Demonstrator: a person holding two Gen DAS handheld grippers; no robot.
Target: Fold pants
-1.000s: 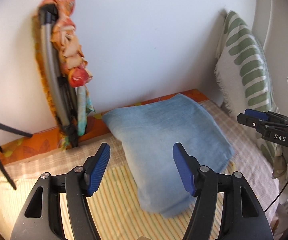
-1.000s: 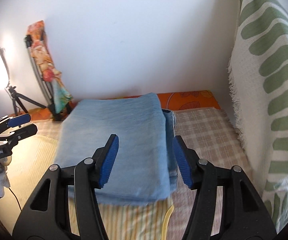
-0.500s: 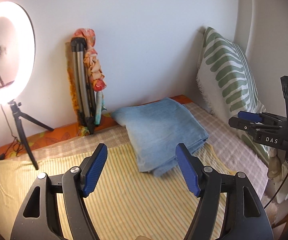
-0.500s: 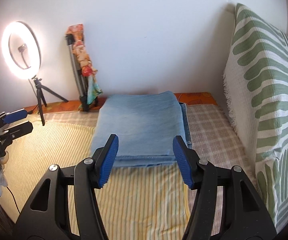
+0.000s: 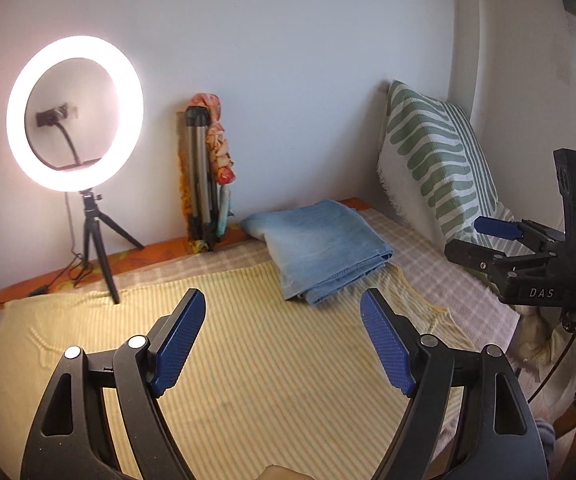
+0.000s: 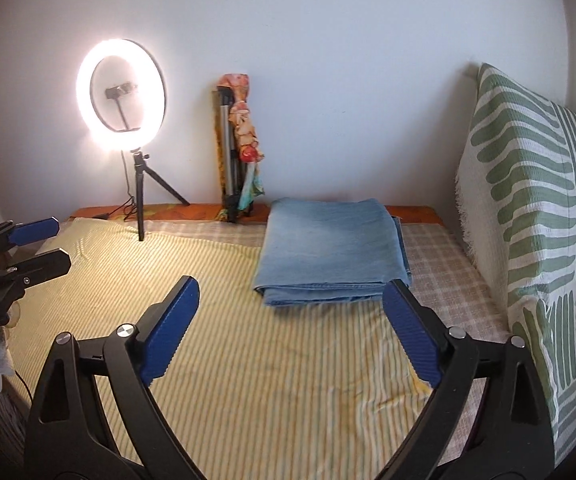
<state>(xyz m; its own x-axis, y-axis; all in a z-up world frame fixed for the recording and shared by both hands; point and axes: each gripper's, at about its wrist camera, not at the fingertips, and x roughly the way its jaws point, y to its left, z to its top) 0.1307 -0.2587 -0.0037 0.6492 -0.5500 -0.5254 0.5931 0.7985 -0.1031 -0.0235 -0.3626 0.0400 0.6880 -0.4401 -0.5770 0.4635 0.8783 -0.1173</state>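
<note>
Both tools, left (image 5: 281,342) and right (image 6: 290,330), had just been opening and stood wide, empty. Pants (image 6: 334,248) lay folded on the bed (image 6: 247,360), frame center-right: soft, floppy denim, best gripped at the thick folded edge.

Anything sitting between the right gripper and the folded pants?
Nothing visible. Only bare striped bedcover lies between the right gripper, jaws open and empty, and the folded pants. The pillow stands off to the side.
</note>
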